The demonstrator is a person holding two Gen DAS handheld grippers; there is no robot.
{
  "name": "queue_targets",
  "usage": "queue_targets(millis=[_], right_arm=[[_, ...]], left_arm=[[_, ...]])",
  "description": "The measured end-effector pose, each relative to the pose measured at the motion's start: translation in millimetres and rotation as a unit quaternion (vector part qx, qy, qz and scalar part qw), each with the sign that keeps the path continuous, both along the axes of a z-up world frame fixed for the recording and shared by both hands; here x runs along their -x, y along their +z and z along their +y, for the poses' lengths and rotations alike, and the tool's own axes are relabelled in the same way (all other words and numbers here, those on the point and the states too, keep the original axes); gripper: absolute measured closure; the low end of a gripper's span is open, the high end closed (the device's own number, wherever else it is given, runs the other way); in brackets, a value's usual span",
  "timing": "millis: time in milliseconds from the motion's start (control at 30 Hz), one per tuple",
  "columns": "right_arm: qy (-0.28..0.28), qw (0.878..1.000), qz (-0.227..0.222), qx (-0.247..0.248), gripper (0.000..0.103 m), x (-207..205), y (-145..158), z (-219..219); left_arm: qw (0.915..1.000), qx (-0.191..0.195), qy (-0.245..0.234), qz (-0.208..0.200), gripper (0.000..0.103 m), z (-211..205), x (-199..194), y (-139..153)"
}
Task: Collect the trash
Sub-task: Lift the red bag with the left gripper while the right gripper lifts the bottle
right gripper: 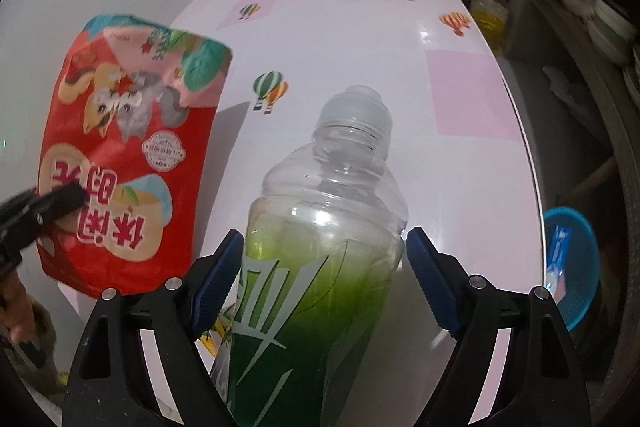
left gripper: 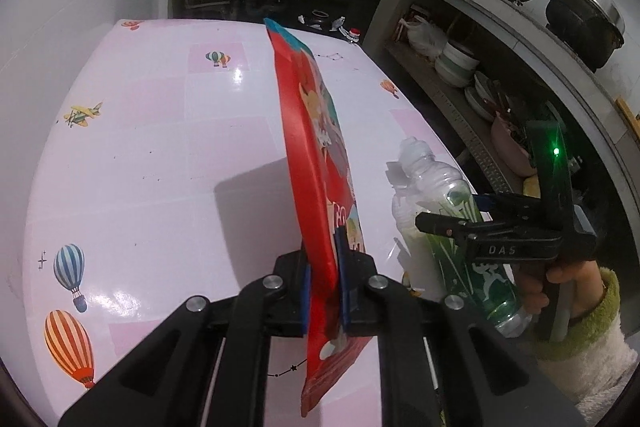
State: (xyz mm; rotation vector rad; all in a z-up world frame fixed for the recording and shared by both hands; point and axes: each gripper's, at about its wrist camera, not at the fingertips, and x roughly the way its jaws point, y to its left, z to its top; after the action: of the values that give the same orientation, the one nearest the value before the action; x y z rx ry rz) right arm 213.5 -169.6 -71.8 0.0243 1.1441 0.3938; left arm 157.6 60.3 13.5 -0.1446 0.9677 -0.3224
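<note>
My left gripper (left gripper: 323, 263) is shut on a red snack bag (left gripper: 308, 131) with cartoon squirrels, held edge-on above the pink table (left gripper: 160, 147). The bag also shows in the right wrist view (right gripper: 128, 155), with the left gripper's finger across its lower left. My right gripper (right gripper: 324, 259) is shut on a clear plastic bottle (right gripper: 324, 227) with a green label, its blue pads pressing both sides. The bottle also shows in the left wrist view (left gripper: 440, 211), with the right gripper (left gripper: 440, 223) around it, to the right of the bag.
A blue basket (right gripper: 576, 267) sits below the table's right edge. An oil bottle (right gripper: 488, 11) stands past the far right corner. Shelves with stacked bowls (left gripper: 456, 63) and a dark pot (left gripper: 584, 15) run along the right. A white wall is on the left.
</note>
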Motion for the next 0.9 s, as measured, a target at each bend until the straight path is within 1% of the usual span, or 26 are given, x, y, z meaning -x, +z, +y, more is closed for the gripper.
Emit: queue_targets(millis=[67, 133, 167, 567, 733, 900], right_arm=[[-0.011, 1.0, 0.007, -0.007, 0.026, -4.1, -2.8, -6.0], [-0.021, 0.999, 0.017, -0.026, 0.034, -5.0, -5.8, -10.0], [-0.023, 0.999, 0.019, -0.031, 0.035, -5.0, -6.5, -10.7], [-0.031, 0.999, 0.017, -0.032, 0.036, 5.2, -4.0, -13.1], [-0.035, 0.998, 0.024, -0.052, 0.036, 6.6, -5.4, -18.7], [-0.04, 0.997, 0.025, -0.06, 0.036, 10.8, -5.2, -25.6]], left_arm=[[1.0, -0.004, -0.001, 0.0, 0.093, -2.3, 0.3, -1.5], [1.0, -0.007, -0.002, -0.002, 0.093, -4.3, 1.5, -0.3], [0.9999, -0.009, -0.003, -0.004, 0.093, -5.5, 1.8, 0.2], [0.9997, -0.021, -0.005, -0.01, 0.093, -12.3, 3.5, 2.6], [0.9996, -0.022, -0.007, -0.014, 0.093, -12.5, 3.6, 3.8], [0.9995, -0.023, -0.012, -0.018, 0.093, -12.3, 2.5, 5.4]])
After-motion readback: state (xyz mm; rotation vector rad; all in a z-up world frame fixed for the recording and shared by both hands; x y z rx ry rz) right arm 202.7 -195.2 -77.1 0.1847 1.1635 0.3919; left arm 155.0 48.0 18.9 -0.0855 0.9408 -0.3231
